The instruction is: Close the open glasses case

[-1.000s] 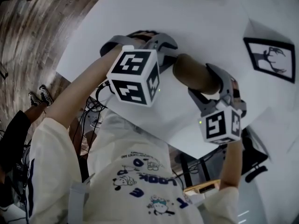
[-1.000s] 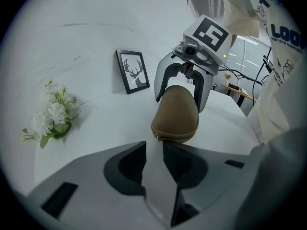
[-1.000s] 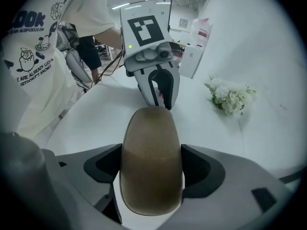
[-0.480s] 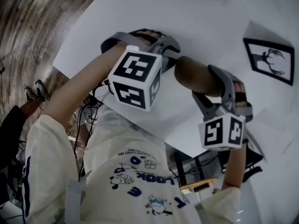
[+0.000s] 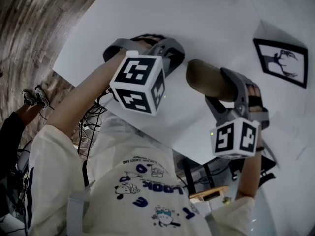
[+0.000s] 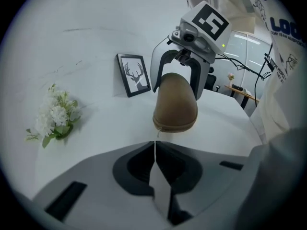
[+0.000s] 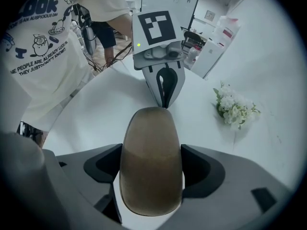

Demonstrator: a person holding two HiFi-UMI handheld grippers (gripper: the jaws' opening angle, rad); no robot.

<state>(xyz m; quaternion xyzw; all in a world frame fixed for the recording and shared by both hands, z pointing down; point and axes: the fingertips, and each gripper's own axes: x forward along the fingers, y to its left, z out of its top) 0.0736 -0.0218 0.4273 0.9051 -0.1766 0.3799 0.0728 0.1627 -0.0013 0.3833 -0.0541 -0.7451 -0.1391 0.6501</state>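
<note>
With its lid already down, the brown glasses case (image 5: 209, 78) rests on the bench (image 5: 221, 28), clamped in the right gripper's (image 7: 151, 176) jaws, while the left gripper's (image 6: 154, 150) jaws have just closed together at its zip pull (image 6: 157, 132), so zipping seems all that is left.

Wears cream printed T-shirt (image 5: 147, 181); left tool (image 6: 154, 145) grey (right tool (image 7: 150, 152) too).

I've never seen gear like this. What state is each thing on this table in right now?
Glasses case: lid down, lying on the table.
Right gripper: shut on the glasses case's sides.
Left gripper: jaws have just been closing, now together, nothing seen between them.
Picture frame: standing, leaning back.
Flowers: lying on the table.
</note>
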